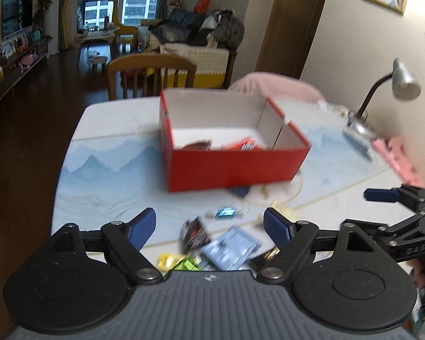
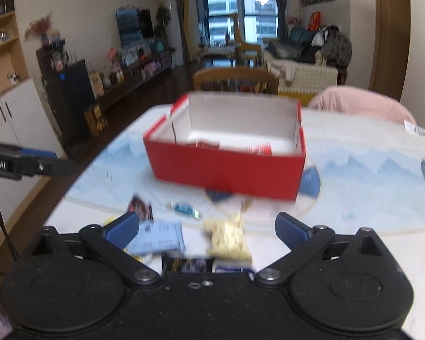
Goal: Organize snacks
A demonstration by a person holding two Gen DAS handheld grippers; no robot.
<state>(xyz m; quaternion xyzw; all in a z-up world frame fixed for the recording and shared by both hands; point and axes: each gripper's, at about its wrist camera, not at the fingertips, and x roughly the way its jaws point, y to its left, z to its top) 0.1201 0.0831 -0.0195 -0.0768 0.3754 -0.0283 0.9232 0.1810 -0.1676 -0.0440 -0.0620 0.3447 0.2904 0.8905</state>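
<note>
A red open box (image 1: pixel 232 167) stands mid-table, with two red snack packs inside (image 1: pixel 242 145); it also shows in the right wrist view (image 2: pixel 226 170). Loose snacks lie in front of it: a pale blue packet (image 1: pixel 229 248), a dark packet (image 1: pixel 194 233), a small blue candy (image 1: pixel 225 212), yellow-green packs (image 1: pixel 178 263). In the right wrist view a yellowish bag (image 2: pixel 228 238) and the pale blue packet (image 2: pixel 158 236) lie between my fingers. My left gripper (image 1: pixel 209 226) is open and empty above the snacks. My right gripper (image 2: pixel 208 231) is open and empty; it also shows at the left view's right edge (image 1: pixel 396 198).
A desk lamp (image 1: pixel 399 85) and a pink box (image 1: pixel 396 155) stand at the table's right side. A wooden chair (image 1: pixel 151 75) and a pink-covered chair (image 1: pixel 274 86) stand behind the table. The table's left edge (image 1: pixel 62 170) drops to dark floor.
</note>
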